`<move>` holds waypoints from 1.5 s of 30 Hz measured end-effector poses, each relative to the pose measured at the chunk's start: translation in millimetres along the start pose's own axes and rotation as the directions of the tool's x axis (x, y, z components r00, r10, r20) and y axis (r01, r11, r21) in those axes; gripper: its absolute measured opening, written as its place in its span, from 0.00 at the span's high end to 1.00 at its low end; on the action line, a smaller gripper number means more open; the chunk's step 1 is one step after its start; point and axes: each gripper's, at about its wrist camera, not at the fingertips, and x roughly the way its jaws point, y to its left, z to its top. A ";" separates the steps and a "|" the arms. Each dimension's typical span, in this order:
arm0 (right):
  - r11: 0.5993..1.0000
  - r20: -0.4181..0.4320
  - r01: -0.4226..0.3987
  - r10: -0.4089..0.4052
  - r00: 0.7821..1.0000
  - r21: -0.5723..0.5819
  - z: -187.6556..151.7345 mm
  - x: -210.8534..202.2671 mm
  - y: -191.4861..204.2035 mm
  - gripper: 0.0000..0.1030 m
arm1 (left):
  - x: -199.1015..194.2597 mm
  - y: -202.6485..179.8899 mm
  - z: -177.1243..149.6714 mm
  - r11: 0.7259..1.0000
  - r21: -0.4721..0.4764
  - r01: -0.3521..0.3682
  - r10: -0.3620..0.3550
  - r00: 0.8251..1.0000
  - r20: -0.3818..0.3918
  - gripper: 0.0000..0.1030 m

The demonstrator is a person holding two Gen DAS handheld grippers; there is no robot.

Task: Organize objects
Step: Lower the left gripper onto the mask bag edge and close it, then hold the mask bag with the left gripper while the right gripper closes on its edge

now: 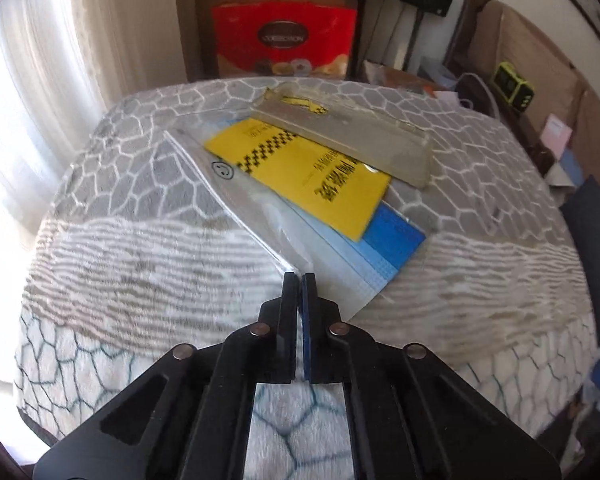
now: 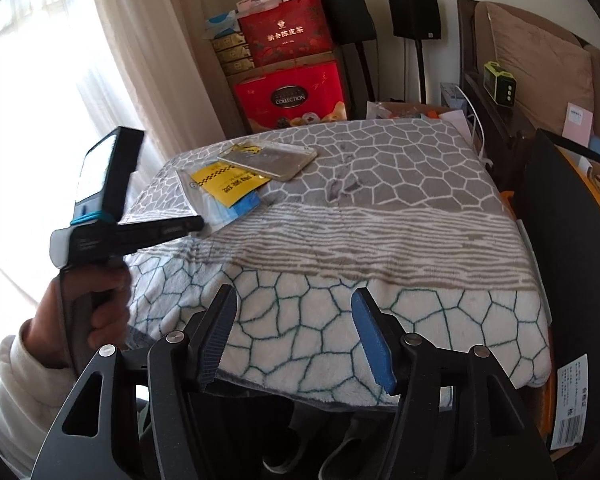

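booklet (image 1: 300, 176) in bag (image 1: 260, 216) on blanket (image 1: 140, 272); case (image 1: 340, 136) overlapping behind

A clear plastic pouch (image 1: 260, 200) lies flat on the patterned blanket, its near corner toward six o'clock — inside it, a yellow booklet (image 1: 300, 176) over a blue card (image 1: 394, 236) and a pale blue face mask (image 1: 352, 276). At two o'clock from the booklet a translucent, greyish case (image 1: 352, 136) rests across the pouch's far end.

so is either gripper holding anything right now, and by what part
The left gripper is shut on the near corner of the clear plastic bag holding the yellow booklet. The right gripper is open and holds nothing.
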 end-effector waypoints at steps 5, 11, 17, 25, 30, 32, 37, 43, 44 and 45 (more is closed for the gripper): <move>0.995 -0.010 -0.043 0.044 0.999 0.093 -5.8 -0.9 -22.8 0.39 | -21.8 6.7 -28.2 0.977 0.028 0.212 -0.208 0.974 -0.089 0.99; 0.951 -0.045 -0.107 0.125 0.991 0.290 -22.2 6.6 -56.9 0.37 | -41.7 -5.5 -62.4 0.927 0.095 0.364 -0.345 0.923 -0.172 0.99; 0.902 -0.015 -0.158 0.179 0.984 0.401 -45.9 -1.7 -63.3 0.35 | -61.0 -25.0 -94.4 0.890 0.142 0.433 -0.400 0.892 -0.210 0.99; 0.889 -0.035 -0.179 0.213 0.976 0.422 -60.7 -2.0 -48.7 0.34 | -67.3 -36.6 -117.0 0.851 0.118 0.512 -0.480 0.849 -0.222 0.98; 0.889 -0.065 -0.165 0.213 0.975 0.427 -78.7 11.4 -36.9 0.51 | -58.3 -38.7 -116.5 0.862 0.065 0.503 -0.478 0.847 -0.232 0.98; 0.880 -0.067 -0.188 0.240 0.969 0.436 -83.2 16.1 -34.6 0.81 | -57.0 -41.5 -115.3 0.869 0.067 0.491 -0.464 0.853 -0.237 0.98; 0.897 0.017 -0.268 0.280 0.960 0.351 -74.5 -0.8 -20.0 0.96 | -55.1 -40.3 -117.0 0.881 0.059 0.470 -0.444 0.863 -0.239 0.97; 0.890 0.072 -0.294 0.287 0.955 0.348 -72.9 -11.2 -22.3 0.97 | -46.3 -33.3 -122.1 0.894 0.000 0.449 -0.435 0.865 -0.250 0.93; 0.884 0.074 -0.298 0.291 0.954 0.360 -73.6 -10.0 -24.8 0.97 | -45.1 -32.5 -122.7 0.894 -0.009 0.448 -0.436 0.864 -0.251 0.93; 0.876 0.076 -0.302 0.295 0.952 0.377 -75.3 -9.1 -29.1 0.97 | -44.3 -32.2 -123.3 0.895 -0.014 0.445 -0.434 0.866 -0.249 0.91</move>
